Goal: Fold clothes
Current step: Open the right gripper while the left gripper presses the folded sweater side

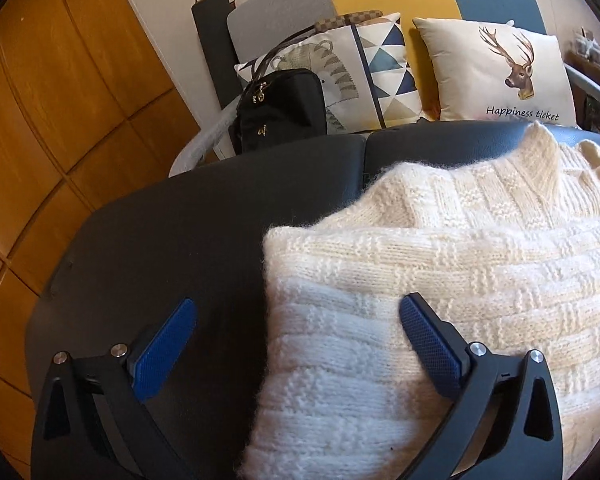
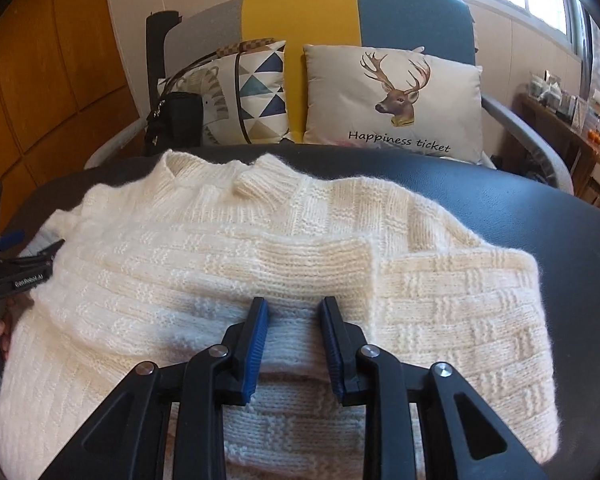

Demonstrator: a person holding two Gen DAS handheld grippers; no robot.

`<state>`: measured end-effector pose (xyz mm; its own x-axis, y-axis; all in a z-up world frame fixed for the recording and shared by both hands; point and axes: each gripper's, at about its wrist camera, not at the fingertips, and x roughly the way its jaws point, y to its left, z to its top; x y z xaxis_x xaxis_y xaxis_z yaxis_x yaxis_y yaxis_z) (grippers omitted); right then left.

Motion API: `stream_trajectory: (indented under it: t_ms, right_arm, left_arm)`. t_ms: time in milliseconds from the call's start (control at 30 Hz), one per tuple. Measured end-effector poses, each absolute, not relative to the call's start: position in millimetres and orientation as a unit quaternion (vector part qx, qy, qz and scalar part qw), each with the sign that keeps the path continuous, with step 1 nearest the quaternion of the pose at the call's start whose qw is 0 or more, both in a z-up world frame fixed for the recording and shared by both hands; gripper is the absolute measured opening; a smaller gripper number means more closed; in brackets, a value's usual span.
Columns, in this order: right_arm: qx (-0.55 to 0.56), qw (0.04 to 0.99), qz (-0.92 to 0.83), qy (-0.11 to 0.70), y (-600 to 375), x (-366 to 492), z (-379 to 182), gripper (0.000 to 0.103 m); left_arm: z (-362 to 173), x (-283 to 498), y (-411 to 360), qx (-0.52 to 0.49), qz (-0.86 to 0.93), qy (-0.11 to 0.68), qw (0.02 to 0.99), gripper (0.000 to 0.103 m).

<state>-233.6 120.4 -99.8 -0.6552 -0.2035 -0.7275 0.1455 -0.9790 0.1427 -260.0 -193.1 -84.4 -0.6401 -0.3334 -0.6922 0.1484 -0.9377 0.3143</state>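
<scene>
**Cream sweater lying partly folded on a dark padded surface**

A cream knitted sweater [image 2: 236,264] is lying on a dark padded surface [image 2: 540,216], its ribbed collar [image 2: 260,180] pointing toward the sofa and one side folded inward over the body. The left gripper [image 1: 298,314] is hanging with its jaws spread wide above the sweater's folded corner, clasping nothing. The right gripper [image 2: 294,312] is hovering with its jaws narrowly parted over a fold; whether the pads are pinching the knit cannot be told. Behind, a grey, yellow and blue sofa [image 2: 300,12] is carrying a deer cushion [image 2: 392,104], a triangle-patterned cushion [image 2: 260,92] and a black bag [image 1: 280,108]. Wooden panelling [image 1: 60,120] is covering the wall at left.
</scene>
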Motion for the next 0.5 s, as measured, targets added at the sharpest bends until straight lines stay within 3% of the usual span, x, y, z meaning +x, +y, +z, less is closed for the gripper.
stream_trajectory:
  t_ms: [100, 233, 367, 500]
  right_arm:
    - [0.411, 0.116, -0.902, -0.069, 131.9, -236.8, -97.2, 0.026]
    - [0.382, 0.050, -0.921, -0.058, 133.7, -211.7, -71.8, 0.031]
    - [0.374, 0.087, -0.922, -0.055, 112.9, -201.7, -63.7, 0.031]
    - [0.403, 0.096, -0.910, -0.009, 89.7, -214.0, -82.4, 0.031]
  left_arm:
    - [-77.4, -258.5, -209.6, 0.427, -0.893, -0.080, 0.121, 0.103]
    - [-51.5, -227.5, -216.4, 0.373, -0.894, -0.102, 0.226, 0.103]
    - [-42.4, -213.4, -189.4, 0.340, -0.918, -0.091, 0.184, 0.103]
    - [-70.6, -232.8, -149.0, 0.360, -0.898, -0.189, 0.166, 0.103]
